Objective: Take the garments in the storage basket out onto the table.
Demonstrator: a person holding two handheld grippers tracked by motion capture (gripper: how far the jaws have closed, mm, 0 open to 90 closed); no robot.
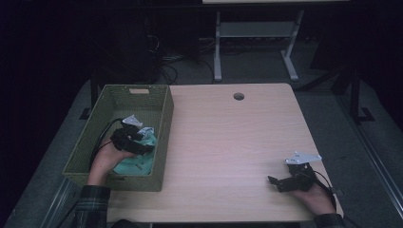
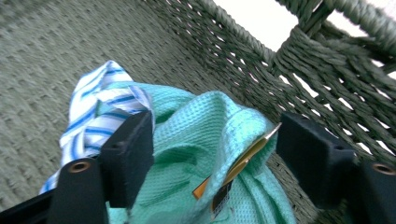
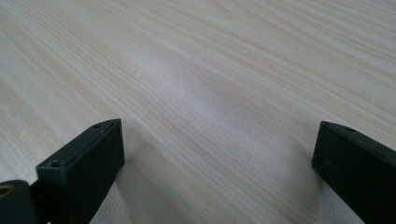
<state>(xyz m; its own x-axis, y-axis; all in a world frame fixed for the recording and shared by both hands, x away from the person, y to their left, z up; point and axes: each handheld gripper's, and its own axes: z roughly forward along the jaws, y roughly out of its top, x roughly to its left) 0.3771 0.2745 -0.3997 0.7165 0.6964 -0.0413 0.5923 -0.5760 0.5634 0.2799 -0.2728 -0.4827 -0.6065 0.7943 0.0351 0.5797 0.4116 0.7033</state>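
A mint-green waffle cloth (image 2: 187, 135) lies bunched in the near right part of a green woven basket (image 1: 164, 135), with a blue-and-white striped cloth (image 2: 95, 112) beside it. A yellow and black tag (image 2: 236, 170) hangs on the green cloth. My left gripper (image 2: 215, 149) is down in the basket (image 2: 289, 70), its jaws standing open on either side of a fold of the green cloth (image 1: 138, 165). From above, the left gripper (image 1: 141, 145) sits over both cloths. My right gripper (image 1: 275, 184) rests open near the table's front right, with bare wood (image 3: 210, 70) between its jaws (image 3: 219, 154).
The basket stands at the left edge of the light wooden table (image 1: 228, 142). A round cable hole (image 1: 238, 96) sits near the table's far edge. Beyond the table are a white desk frame (image 1: 256, 33) and dark floor.
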